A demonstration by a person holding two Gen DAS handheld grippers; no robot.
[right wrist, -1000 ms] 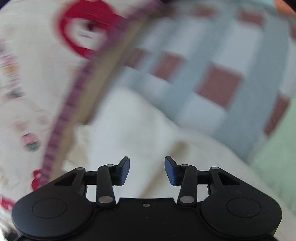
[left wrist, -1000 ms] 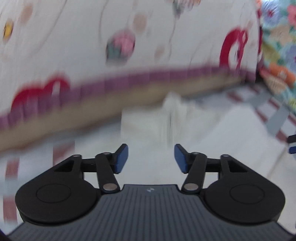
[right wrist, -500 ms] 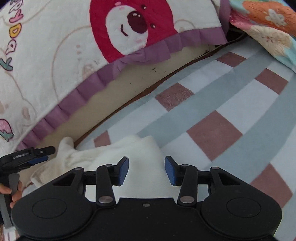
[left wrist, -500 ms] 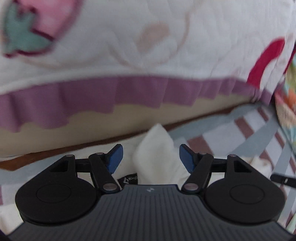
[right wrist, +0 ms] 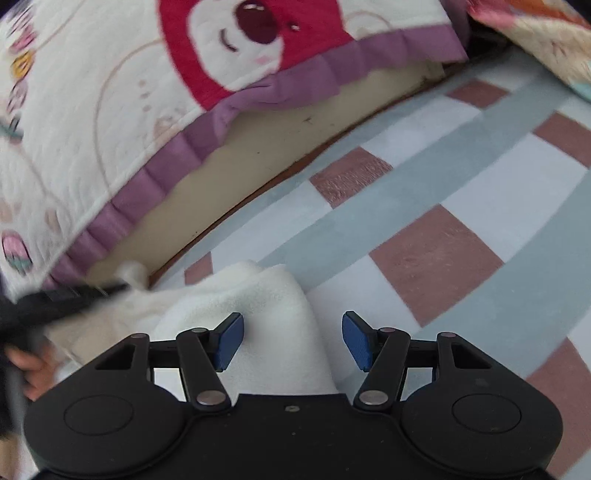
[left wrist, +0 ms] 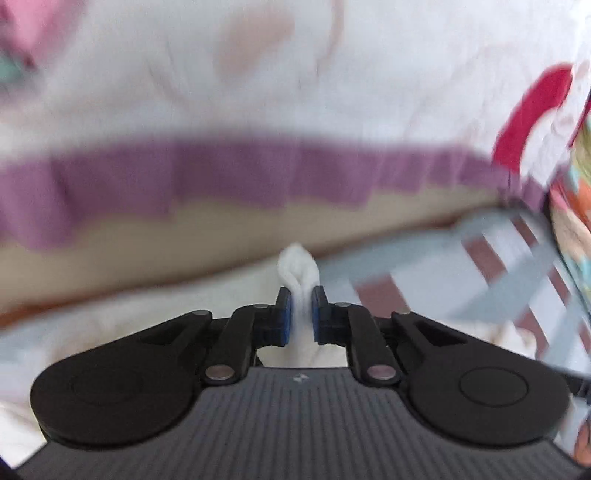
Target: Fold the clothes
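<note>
Since half a second ago the left gripper (left wrist: 301, 309) has gone from standing wide around a corner of the white garment (left wrist: 298, 264) to pinching it; its blue pads (left wrist: 285, 312) now press a narrow fold of that cloth between them, a tuft of which sticks up just past the tips. The right gripper (right wrist: 292, 339) has drawn closer over the same white garment (right wrist: 255, 299) and its jaws are opening; they stand wide, the left pad over the cloth and the right one over the checked sheet (right wrist: 436, 254), pressing on nothing.

The garment lies bunched on the sheet of grey, pale blue and brick-red squares, just beside the tan side of the mattress (right wrist: 236, 181); above that hangs a quilted white blanket (right wrist: 92, 110) with a purple frill (right wrist: 177, 162) and a red bear face (right wrist: 240, 48); a flowered cloth (right wrist: 546, 33) sits at the upper right.

In the right wrist view the other tool shows as a dark blur at the left edge, with the fingers (right wrist: 29, 369) of the person's hand below it.

Coloured letters run along the blanket's left edge but are too blurred to read; a small pale mark on the left tool's ribbed body is also illegible.
</note>
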